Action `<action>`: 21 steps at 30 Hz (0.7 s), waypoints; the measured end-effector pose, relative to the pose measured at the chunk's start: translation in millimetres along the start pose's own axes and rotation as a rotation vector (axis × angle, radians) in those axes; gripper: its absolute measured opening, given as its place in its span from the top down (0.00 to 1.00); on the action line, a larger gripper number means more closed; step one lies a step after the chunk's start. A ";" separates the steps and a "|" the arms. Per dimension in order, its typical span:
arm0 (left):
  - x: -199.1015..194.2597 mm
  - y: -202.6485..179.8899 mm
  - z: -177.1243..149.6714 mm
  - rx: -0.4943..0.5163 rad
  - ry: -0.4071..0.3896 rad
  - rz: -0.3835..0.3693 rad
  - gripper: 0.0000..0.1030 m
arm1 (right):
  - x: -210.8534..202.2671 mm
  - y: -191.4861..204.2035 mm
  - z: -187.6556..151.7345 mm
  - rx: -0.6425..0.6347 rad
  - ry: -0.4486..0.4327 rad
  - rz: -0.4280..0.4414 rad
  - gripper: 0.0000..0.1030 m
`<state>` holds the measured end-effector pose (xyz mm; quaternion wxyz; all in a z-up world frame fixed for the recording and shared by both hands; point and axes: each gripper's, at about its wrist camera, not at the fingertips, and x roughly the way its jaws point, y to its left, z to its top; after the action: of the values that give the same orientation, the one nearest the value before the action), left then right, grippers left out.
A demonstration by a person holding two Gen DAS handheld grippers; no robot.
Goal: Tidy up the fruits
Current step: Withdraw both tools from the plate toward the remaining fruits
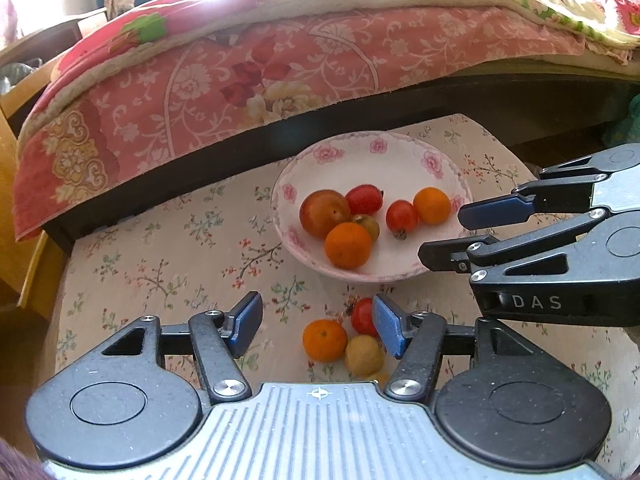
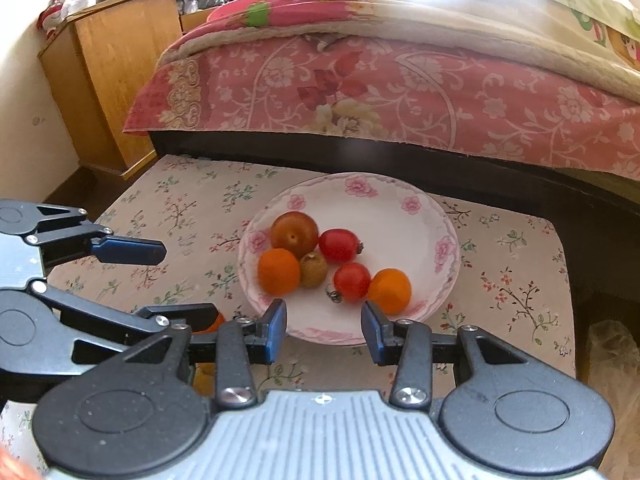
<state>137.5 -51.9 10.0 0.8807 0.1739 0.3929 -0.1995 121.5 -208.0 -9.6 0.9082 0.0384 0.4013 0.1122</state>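
Note:
A white floral plate (image 1: pixel 372 168) (image 2: pixel 384 208) on the cloth-covered table holds several fruits: two oranges (image 1: pixel 348 245), two red tomatoes (image 1: pixel 401 216), a big brownish-red fruit (image 1: pixel 325 214) and a kiwi (image 2: pixel 313 269). Loose on the cloth in front of the plate lie an orange (image 1: pixel 325 340), a tomato (image 1: pixel 362 316) and a kiwi (image 1: pixel 364 356). My left gripper (image 1: pixel 318 326) hangs open above these three, gripping none. My right gripper (image 2: pixel 325 330) stands open over the plate's near rim, nothing between its fingers. Each gripper shows in the other's view (image 1: pixel 468 232) (image 2: pixel 168 280).
The small table (image 1: pixel 160 264) has a floral cloth and rounded corners. Right behind it is a bed with a dark frame and a pink floral quilt (image 2: pixel 400 92). A wooden cabinet (image 2: pixel 112 60) stands at the back left. A plastic bag (image 2: pixel 612 352) lies off the table's right side.

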 end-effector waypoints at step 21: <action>-2.6 29.0 -50.3 -0.003 0.084 0.022 0.27 | -3.3 40.9 -26.2 -0.004 0.044 0.045 0.57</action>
<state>118.7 -3.1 -15.4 0.8658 0.1851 0.4278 -0.1820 93.0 -169.5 -18.3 0.8964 0.0429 0.4202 0.1345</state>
